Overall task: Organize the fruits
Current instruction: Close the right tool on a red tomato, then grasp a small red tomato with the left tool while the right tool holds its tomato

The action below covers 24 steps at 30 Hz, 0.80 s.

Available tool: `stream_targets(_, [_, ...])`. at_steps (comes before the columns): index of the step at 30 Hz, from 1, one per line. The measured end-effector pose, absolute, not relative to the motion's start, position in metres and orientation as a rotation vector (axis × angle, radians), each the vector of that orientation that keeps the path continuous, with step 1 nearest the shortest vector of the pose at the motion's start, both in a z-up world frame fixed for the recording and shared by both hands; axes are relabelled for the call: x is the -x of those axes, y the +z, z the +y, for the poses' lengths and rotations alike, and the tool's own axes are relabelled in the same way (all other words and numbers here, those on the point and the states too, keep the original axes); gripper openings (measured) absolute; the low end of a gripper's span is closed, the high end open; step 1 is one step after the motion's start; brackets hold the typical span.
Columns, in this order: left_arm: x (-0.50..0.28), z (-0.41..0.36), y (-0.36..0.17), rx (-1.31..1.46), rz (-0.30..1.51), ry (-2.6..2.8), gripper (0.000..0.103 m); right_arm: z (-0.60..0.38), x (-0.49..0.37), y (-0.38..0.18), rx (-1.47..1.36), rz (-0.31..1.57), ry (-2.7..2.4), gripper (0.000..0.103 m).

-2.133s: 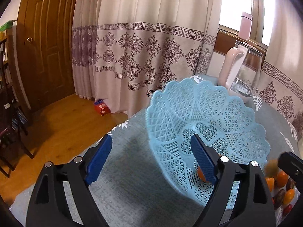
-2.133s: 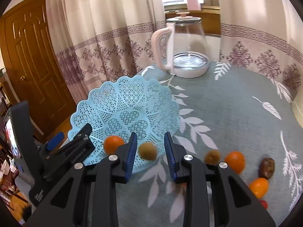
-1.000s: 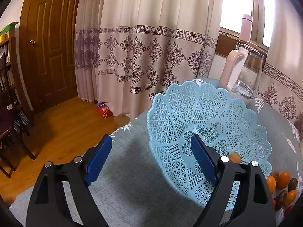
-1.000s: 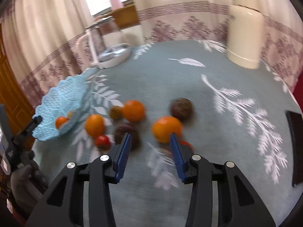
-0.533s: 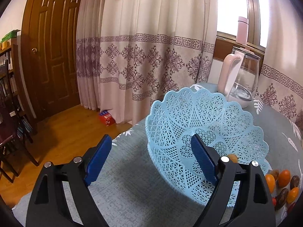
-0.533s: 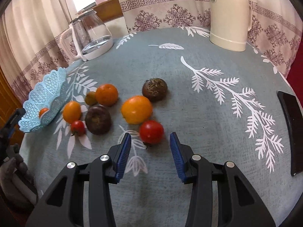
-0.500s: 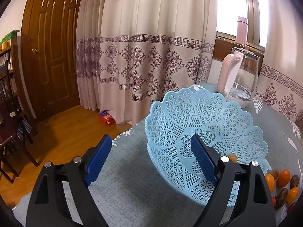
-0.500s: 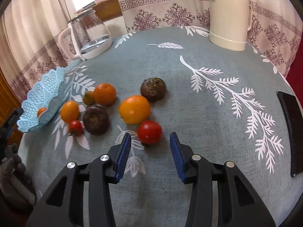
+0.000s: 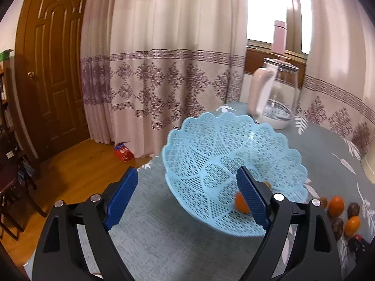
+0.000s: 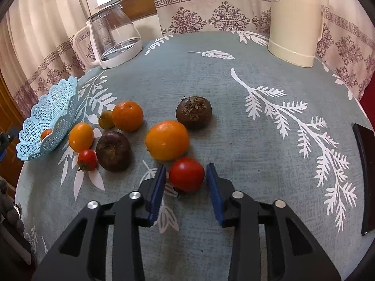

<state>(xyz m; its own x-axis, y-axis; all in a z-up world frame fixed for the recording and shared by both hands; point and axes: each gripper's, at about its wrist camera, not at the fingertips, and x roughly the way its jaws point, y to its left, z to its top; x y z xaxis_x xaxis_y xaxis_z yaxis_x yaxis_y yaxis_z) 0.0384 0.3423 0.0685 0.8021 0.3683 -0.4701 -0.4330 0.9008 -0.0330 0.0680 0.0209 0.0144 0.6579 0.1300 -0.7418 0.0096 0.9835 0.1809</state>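
A red tomato lies on the grey leaf-print tablecloth, between the blue pads of my open right gripper; neither pad touches it. Behind it lie a large orange, two dark brown fruits, a mandarin, a small green-orange fruit, a yellow-orange fruit and a small tomato. The light blue lattice basket stands at the table's left edge, tilted, holding a small orange fruit. My left gripper is open, its right pad over the basket's near wall.
A glass kettle with a white handle and a cream thermos jug stand at the back. A dark flat object lies at the table's right edge. Curtains, a wooden door and wooden floor lie past the left table edge.
My right gripper swung from the basket to the loose fruit and closed in until the red tomato sits between its pads. The basket tilted, and its orange fruit rolled lower.
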Motion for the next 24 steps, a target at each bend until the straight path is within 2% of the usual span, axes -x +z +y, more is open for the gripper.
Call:
stream_targets(2, [-0.037,0.338,0.067,0.131,0.484,0.419,0.087,0.021,-0.066,0.015,-0.18,0.849,0.076,0.029])
stream_targets(17, [-0.026,0.289,0.071,0.06,0.502,0.301,0.087,-0.001,-0.036,0.023,-0.247,0.807,0.081,0.029])
stream_targets(24, [-0.029,0.254,0.063,0.058,0.57,0.172,0.088,-0.011,-0.025,0.023,-0.256,0.789,0.078,0.029])
